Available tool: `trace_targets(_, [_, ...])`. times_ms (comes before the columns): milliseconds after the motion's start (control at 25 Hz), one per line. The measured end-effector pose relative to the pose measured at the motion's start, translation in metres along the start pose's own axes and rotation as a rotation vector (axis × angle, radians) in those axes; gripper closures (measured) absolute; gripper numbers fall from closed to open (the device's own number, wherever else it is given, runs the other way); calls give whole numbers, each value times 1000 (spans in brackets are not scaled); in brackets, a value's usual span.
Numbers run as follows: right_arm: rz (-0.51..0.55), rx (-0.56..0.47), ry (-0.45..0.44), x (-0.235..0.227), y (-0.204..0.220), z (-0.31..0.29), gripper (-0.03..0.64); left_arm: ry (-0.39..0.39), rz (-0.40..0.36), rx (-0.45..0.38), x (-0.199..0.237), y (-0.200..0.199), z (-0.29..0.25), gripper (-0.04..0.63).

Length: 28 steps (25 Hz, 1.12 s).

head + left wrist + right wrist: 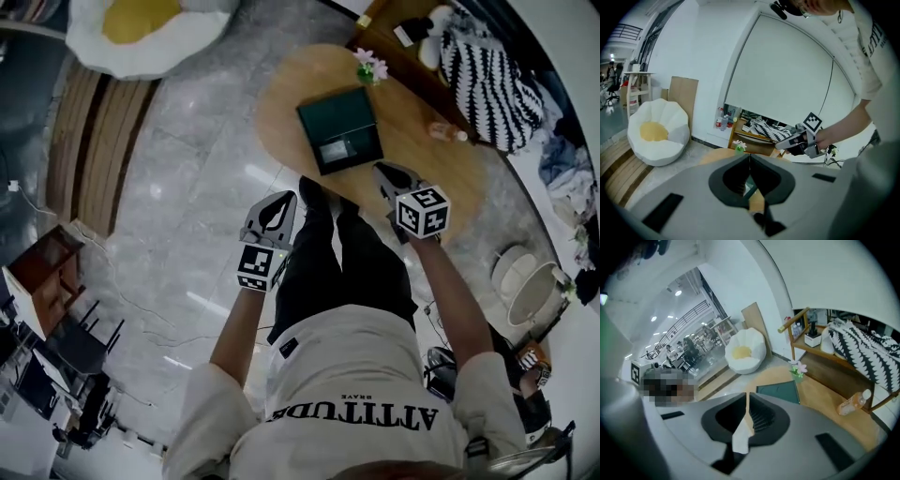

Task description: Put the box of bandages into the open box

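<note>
— What are your fingers doing at this moment?

— Both pairs are lying pressed together. On my left gripper (750,157) the two jaws are meeting along one thin seam and gripping nothing. On my right gripper (747,397) they are sitting just as close, with only a hairline slit between them, and that one is carrying nothing either.

— And where is the box of bandages lying?

— I am looking down at a dark green open box (323,112) that is resting on the oval wooden table (281,103). A small pale rectangle is lying inside it, toward the edge nearest me. I am taking that to be the box of bandages (335,151), though it is showing too small for me to read anything on it.

— Are you touching either box?

— No. I am holding both grippers up in front of me, clear of the table. The right one is hanging over the table's near edge, just beside the green box's near right corner as seen from my head. The left one is hanging over the grey floor, off to the left of my legs.

— What else is sitting around the green box?

— A little pink flower (370,66) is standing just beyond its far corner, and a small bottle (448,133) is lying on the wood to its right. Beyond the table, a black-and-white striped cloth (487,80) is lying on a low wooden shelf.
</note>
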State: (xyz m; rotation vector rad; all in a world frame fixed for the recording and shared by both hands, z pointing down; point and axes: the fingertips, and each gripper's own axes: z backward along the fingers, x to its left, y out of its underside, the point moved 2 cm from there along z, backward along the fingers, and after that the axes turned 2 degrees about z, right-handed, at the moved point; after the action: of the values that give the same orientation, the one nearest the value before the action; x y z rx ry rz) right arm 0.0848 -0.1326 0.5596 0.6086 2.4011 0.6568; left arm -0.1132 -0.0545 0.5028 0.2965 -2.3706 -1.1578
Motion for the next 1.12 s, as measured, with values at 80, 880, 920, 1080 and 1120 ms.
trace_targets(80, [1, -44, 14, 8, -10, 19, 588, 28, -30, 8, -7, -11, 6, 572])
trace_targets(880, [18, -330, 152, 36, -25, 196, 597, 147, -167, -128, -95, -101, 43, 574])
trace_targets(920, [21, -337, 155, 36, -24, 202, 597, 140, -166, -144, -99, -105, 47, 574])
trace_targets(1080, [22, -373, 165, 38, -16, 230, 597, 117, -172, -176, -117, -111, 57, 574])
trace_targets(1120, [23, -383, 169, 38, -14, 238, 597, 114, -175, -180, -122, -111, 60, 574])
